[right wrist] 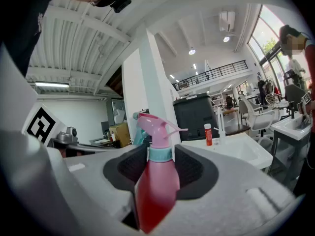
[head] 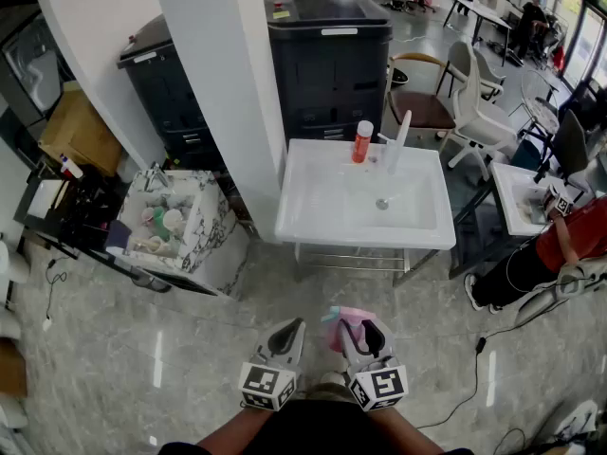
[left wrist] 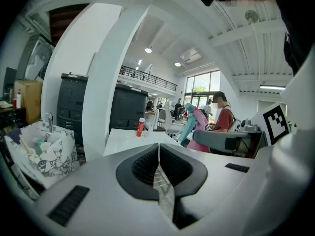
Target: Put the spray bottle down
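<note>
Nearest the person, the two hand-held grippers are held side by side above the glossy grey stone-patterned floor [head: 142,349], each carrying a cube with square black-and-white markers. The left hand-held gripper [left wrist: 158,149] has its ribbed black pads pressed together with nothing between them. The right hand-held gripper [right wrist: 160,154] is clamped on the spray bottle [right wrist: 156,191], so the bottle is up in the air in that grip, well short of any surface. Its smooth, glossy red-pink plastic body stands upright between the dark ribbed pads, which close on it around the teal collar; the pink trigger head with its thin curved lever rises above the jaws.

Farther ahead stands a white, shallow, rectangular basin-like counter [head: 313,221] on thin metal legs. At its far edge are a slim red bottle [head: 362,142] with a white cap and, just beside it, a tall thin white spout-shaped piece [head: 399,140]. To the left of the counter sits a marble-patterned box [head: 213,245] holding small items. Behind them rise a broad white pillar [head: 223,83] and a boxy dark cabinet [head: 327,64].
</note>
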Demonstrator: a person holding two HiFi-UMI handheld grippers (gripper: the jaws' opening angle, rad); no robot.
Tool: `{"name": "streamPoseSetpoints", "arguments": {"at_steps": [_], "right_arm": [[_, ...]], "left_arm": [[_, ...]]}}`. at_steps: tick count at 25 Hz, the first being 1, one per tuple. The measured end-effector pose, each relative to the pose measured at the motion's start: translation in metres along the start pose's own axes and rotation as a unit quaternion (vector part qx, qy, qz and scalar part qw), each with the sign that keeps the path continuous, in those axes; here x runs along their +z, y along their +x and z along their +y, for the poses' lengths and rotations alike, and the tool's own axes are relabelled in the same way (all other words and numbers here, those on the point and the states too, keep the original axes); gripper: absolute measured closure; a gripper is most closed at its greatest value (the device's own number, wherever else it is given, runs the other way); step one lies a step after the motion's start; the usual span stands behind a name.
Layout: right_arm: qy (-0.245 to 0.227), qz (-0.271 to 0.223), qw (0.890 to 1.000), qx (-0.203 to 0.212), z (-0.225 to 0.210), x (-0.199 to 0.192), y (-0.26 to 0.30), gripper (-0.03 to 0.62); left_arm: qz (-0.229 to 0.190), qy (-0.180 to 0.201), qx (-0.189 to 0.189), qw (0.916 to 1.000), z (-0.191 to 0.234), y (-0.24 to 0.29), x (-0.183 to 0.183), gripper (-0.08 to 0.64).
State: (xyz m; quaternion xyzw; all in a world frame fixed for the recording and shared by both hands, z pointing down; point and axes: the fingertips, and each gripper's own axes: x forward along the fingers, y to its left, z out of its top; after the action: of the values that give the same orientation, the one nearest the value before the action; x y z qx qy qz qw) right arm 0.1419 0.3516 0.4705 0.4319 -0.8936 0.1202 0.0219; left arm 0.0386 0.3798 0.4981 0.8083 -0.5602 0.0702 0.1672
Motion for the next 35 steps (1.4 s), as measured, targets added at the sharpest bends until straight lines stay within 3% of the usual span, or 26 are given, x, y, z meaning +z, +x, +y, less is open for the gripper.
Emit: {"name": "streamPoseSetpoints", "arguments": {"at_steps": [7, 17, 26, 35], "right_arm": [[-0.038, -0.013, 0.999, 0.012, 0.004, 0.007, -0.001, 0.418], [-0.043, -0.024, 0.998, 0.03, -0.023, 0.008, -0.017, 0.417], [-0.042, -0.032, 0.998, -0.017, -0.062, 0.005, -0.019, 0.419], [-0.042, 0.017, 0.997, -0.06, -0.085, -0.001, 0.037, 0.42]], "left_arm": [[0.001, -0.009, 0.02, 0.9998, 0.005, -0.005, -0.008, 0.538], [-0.01, 0.011, 0.027, 0.9995, -0.029, 0.015, -0.005, 0.538], [-0.005, 0.009, 0.031, 0.9995, -0.014, 0.045, 0.001, 0.538], [-0.008, -0.007, -0.004, 0.9999, 0.021, 0.097, 0.016, 0.538]]}}
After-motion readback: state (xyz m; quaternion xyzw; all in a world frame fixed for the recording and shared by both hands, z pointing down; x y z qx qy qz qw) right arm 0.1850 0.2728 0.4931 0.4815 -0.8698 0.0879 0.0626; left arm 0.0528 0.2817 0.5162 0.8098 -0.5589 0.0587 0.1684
